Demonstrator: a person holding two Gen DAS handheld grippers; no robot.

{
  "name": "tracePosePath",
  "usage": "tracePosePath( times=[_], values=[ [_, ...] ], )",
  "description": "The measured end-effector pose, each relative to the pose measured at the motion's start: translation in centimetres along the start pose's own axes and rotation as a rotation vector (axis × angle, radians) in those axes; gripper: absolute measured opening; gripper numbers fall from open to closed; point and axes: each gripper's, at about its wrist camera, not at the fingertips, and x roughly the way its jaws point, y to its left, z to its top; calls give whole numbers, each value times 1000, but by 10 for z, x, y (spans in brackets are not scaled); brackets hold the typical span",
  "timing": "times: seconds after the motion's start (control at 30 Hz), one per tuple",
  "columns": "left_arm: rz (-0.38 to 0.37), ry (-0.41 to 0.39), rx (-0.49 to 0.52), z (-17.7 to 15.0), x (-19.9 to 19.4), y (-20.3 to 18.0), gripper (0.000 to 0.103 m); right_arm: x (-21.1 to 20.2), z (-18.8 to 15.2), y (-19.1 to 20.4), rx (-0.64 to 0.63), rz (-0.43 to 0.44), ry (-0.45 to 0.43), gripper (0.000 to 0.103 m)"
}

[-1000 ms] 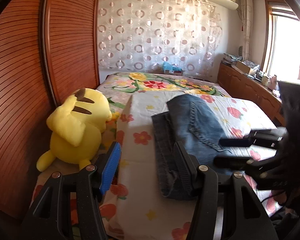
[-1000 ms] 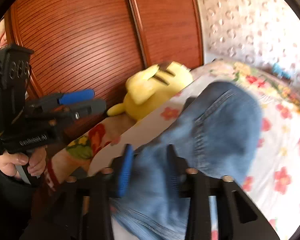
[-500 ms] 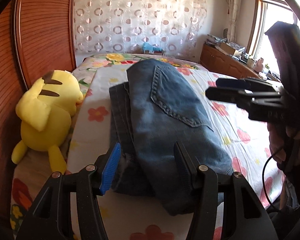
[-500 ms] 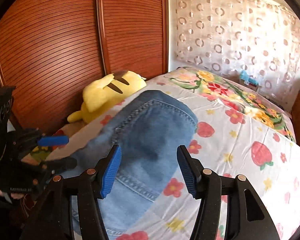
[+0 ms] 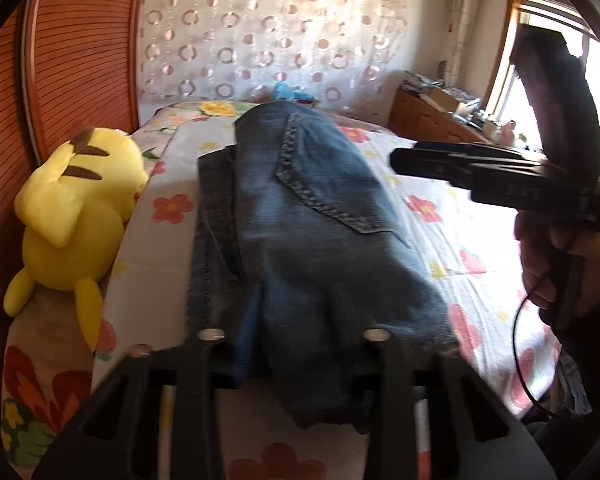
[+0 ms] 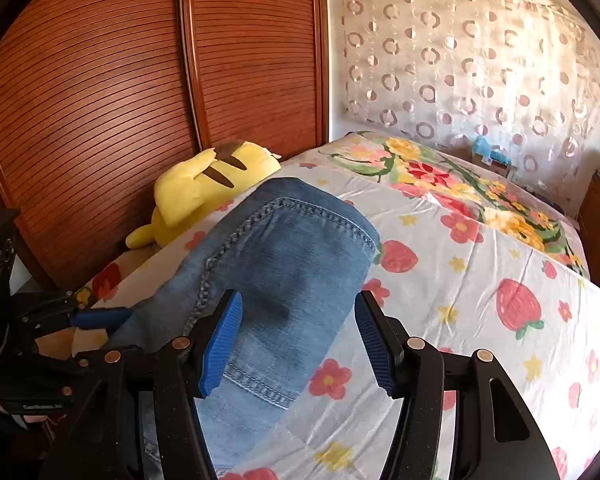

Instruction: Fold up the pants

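Folded blue jeans [image 5: 300,216] lying along the flowered bed sheet [image 5: 440,240], filling the centre of the left wrist view and running from the lower middle toward the upper middle, back pocket uppermost. Left gripper [image 5: 296,320] at the bottom centre, blurred, its fingers [image 5: 248,332] closing with the near end of the denim bunched between them; fingertips buried in the cloth, so pad contact hard to make out. Near edge of the jeans cut off behind the gripper frame. In the right wrist view, right gripper [image 6: 298,338] low in the frame, fingers [image 6: 220,344] standing well apart above the pocket area of the jeans [image 6: 284,264], nothing clamped, near end of the denim hidden under the gripper body. Yellow plush toy [image 5: 76,216] at the left of the left view, lying beside the sheet against the slatted wooden wardrobe doors [image 6: 100,92]; only its upper half visible in the right view, the rest behind the jeans. Seen only from the left: a bright window at the upper right, a low wooden cabinet with blurred clutter, and a hand [image 5: 548,264] gripping the other tool at the right edge. Seen only from the right: large strawberry prints on the sheet at the right. Small blue item by the circle-patterned curtain [image 6: 460,60] too small to identify.
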Motion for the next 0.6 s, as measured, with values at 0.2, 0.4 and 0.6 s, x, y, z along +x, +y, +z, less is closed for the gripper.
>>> tracePosePath(
  times=[0.2, 0.4, 0.6],
  values=[
    [-19, -64, 36, 4, -20, -7, 5, -1, 0, -5, 6, -1, 2, 61],
    [2, -81, 26, 4, -39, 9, 5, 4, 6, -11, 14, 12, -10, 61],
    [48, 7, -7, -11, -10, 24, 5, 35, 18, -17, 34, 63, 2, 73]
  ],
)
